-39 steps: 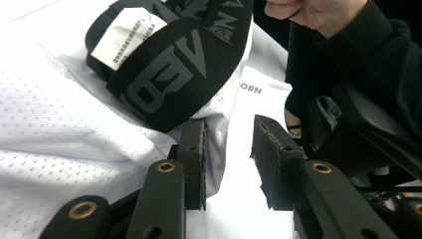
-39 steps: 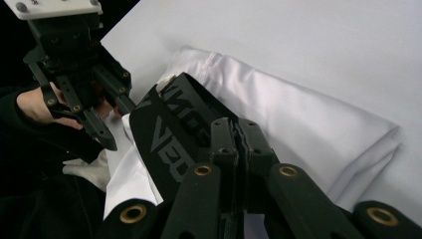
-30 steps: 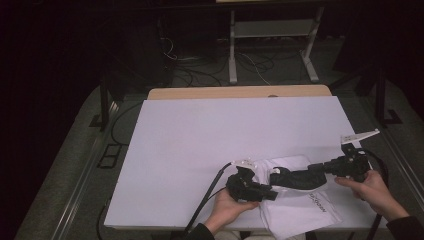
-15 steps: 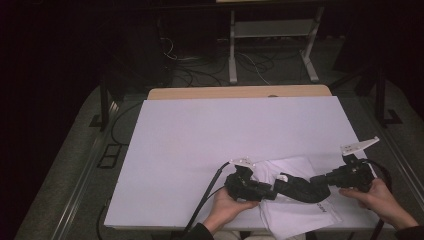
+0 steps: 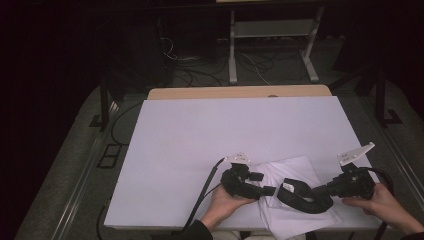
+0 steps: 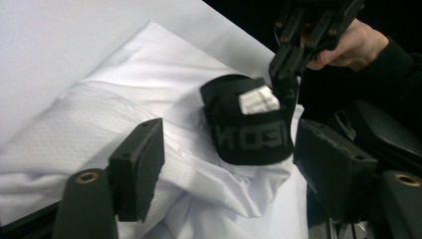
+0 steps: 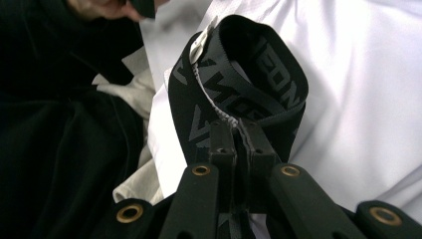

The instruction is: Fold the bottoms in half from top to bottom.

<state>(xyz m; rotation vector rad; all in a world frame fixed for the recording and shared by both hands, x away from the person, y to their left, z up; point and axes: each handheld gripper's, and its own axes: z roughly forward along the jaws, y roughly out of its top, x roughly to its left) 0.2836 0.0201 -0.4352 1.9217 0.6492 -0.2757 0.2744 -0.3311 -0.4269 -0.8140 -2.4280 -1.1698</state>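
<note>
A white garment (image 5: 295, 170) with a black lettered waistband (image 5: 300, 200) lies crumpled at the near right of the white table (image 5: 225, 130). My right gripper (image 5: 322, 191) is shut on the waistband (image 7: 278, 74), its jaws pinching the band's edge (image 7: 235, 134) so that it stands up in a loop. In the left gripper view the right gripper (image 6: 286, 69) comes in from above, gripping the band (image 6: 249, 134) beside its white label. My left gripper (image 5: 265, 190) is open, with its jaws (image 6: 229, 174) wide apart over the white cloth (image 6: 99, 114) just short of the band.
The table's near edge runs right below both hands. A wooden strip (image 5: 240, 92) borders the far edge. Cables (image 5: 200, 195) trail off the front left of the table. Beyond, a dark floor holds metal stand legs (image 5: 232, 60) and wires.
My right hand has drawn back to the right and nearer the front edge, stretching the waistband away from the left gripper. The left gripper has hardly moved.
</note>
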